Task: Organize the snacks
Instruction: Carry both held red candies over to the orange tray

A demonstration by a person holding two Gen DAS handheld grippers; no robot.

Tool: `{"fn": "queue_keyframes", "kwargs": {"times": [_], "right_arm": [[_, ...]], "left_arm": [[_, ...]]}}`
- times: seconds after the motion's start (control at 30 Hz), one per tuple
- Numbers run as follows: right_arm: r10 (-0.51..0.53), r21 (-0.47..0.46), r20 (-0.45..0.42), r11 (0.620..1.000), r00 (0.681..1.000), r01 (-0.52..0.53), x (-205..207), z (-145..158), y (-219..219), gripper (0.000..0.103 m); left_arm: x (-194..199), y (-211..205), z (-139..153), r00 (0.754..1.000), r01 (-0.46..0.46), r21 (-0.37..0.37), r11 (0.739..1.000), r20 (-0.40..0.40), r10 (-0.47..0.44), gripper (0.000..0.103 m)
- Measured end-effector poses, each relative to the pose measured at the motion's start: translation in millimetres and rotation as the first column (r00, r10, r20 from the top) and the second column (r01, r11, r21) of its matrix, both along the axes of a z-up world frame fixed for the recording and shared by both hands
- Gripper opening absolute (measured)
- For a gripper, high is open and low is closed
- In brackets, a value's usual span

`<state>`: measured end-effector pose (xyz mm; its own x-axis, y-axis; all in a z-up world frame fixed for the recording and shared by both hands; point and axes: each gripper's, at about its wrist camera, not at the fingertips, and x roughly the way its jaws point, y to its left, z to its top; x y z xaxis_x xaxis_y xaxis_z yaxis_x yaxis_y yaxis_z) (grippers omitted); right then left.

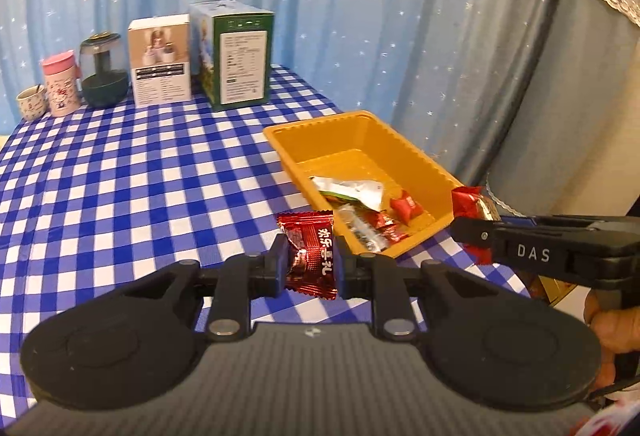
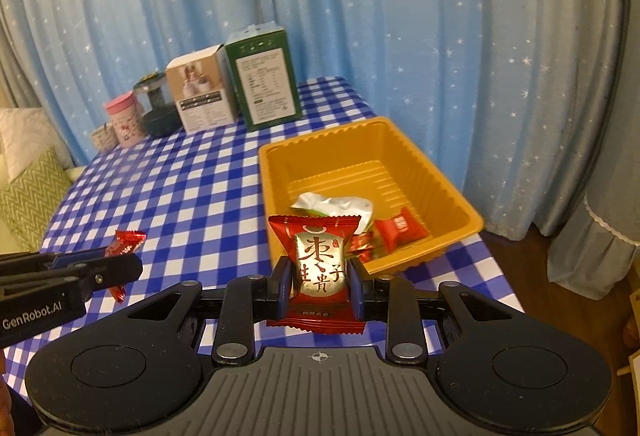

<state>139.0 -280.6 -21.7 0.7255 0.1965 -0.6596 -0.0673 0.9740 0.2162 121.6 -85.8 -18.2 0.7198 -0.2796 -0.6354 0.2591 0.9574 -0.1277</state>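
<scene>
My left gripper is shut on a dark red foil candy packet, held above the checked cloth just left of the orange tray. My right gripper is shut on a red and gold snack packet, held over the near rim of the orange tray. Each gripper also shows in the other's view: the right gripper at the right, the left gripper at the left. Inside the tray lie a silver-white packet, a small red candy and a few other wrapped sweets.
Along the table's far edge stand a green box, a white box, a dark jar, a pink cup and a small mug. Blue starred curtains hang behind. Cushions lie off the left side; draped furniture stands right.
</scene>
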Motion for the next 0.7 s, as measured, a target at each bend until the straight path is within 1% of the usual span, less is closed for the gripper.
{"fn": "queue_keyframes", "kwargs": {"times": [0.4, 0.7], "right_arm": [[-0.076, 0.020, 0.016, 0.997, 0.997, 0.076, -3, 2, -37, 0.030], [-0.113, 0.023, 0.014, 0.993, 0.993, 0.113, 3, 0, -58, 0.030]], "left_arm": [[13, -40, -3, 0.998, 0.068, 0.012, 0.998, -0.011, -0.067, 0.020], [27, -64, -7, 0.993, 0.114, 0.011, 0.993, -0.019, -0.114, 0.020]]}}
